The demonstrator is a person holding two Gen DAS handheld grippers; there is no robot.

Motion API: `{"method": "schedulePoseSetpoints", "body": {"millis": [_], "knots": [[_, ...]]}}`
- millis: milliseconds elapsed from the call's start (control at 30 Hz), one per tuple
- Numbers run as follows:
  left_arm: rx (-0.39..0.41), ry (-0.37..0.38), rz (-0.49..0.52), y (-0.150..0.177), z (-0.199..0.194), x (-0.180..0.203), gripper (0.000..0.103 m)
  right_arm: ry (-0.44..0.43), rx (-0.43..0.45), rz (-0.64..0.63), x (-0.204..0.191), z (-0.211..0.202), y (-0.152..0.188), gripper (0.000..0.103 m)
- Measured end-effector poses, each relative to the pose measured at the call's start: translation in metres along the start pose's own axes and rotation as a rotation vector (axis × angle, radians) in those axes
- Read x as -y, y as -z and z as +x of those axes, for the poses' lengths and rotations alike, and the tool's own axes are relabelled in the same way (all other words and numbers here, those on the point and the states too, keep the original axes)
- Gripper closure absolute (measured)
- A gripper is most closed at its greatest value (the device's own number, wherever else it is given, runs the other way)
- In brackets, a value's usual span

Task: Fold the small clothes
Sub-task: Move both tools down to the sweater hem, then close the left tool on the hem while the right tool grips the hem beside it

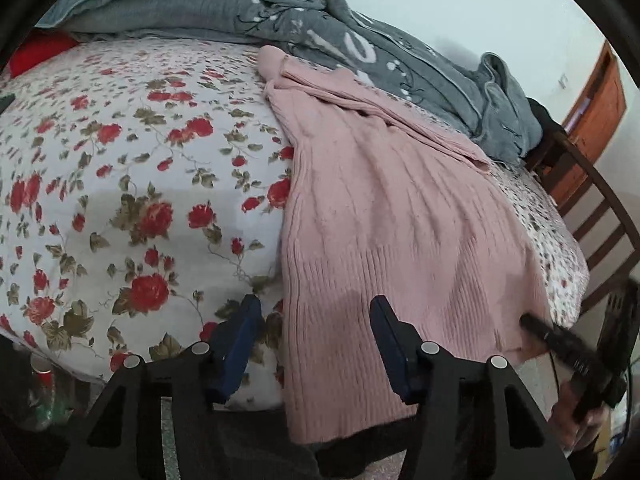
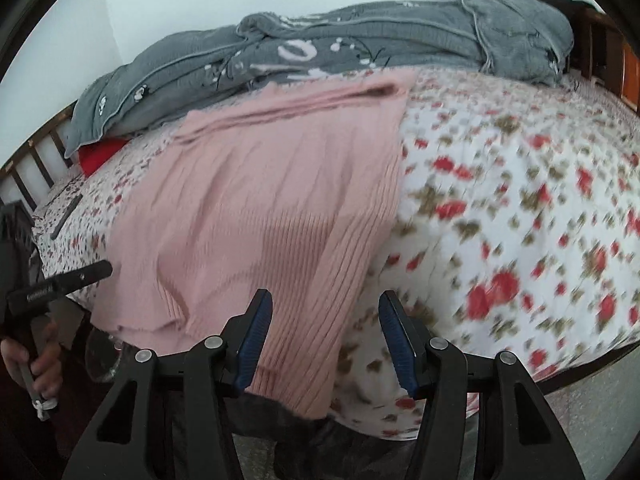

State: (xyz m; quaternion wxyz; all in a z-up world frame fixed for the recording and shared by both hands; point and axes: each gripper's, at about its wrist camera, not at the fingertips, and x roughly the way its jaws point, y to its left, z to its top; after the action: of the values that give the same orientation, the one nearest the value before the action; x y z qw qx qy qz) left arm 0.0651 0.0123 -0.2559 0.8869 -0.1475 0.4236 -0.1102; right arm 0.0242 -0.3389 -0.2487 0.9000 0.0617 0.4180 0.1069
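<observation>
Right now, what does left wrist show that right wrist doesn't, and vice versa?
Left wrist only: a wooden door at far right and the left gripper, jaws apart over the sweater's hem corner.

Right wrist only: a dark flat object lying on the sheet, and the right gripper, jaws apart over the other hem corner.

Both: pink sweater, floral sheet, grey blanket, red item.

We record a pale pink ribbed knit garment [image 1: 384,216] at frame centre in both views. The bedsheet [image 1: 120,184] beneath is white, printed with red roses and olive-green leaves. Along the upper frame lies a grey blanket [image 1: 224,4] with white lettering and small white dots. A solid red item [image 1: 36,54] shows at the upper left of the left view. Both grippers [image 1: 316,344] [image 2: 326,340] are black with dark blue pads [image 1: 240,344]. The door [image 1: 592,120] at right is reddish brown.
</observation>
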Motion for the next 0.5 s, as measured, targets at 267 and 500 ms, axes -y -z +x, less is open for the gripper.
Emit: {"method": "schedulePoseSetpoints", "body": {"millis": [267, 500], "knots": [[0.055, -0.048, 0.015, 0.004, -0.012, 0.002, 0.097, 0.032, 0.071, -0.038, -0.004, -0.001, 0.013, 0.098], [0.072, -0.030, 0.016, -0.002, -0.024, -0.017, 0.096, -0.075, 0.147, 0.100, 0.042, -0.031, 0.009, 0.099]]}}
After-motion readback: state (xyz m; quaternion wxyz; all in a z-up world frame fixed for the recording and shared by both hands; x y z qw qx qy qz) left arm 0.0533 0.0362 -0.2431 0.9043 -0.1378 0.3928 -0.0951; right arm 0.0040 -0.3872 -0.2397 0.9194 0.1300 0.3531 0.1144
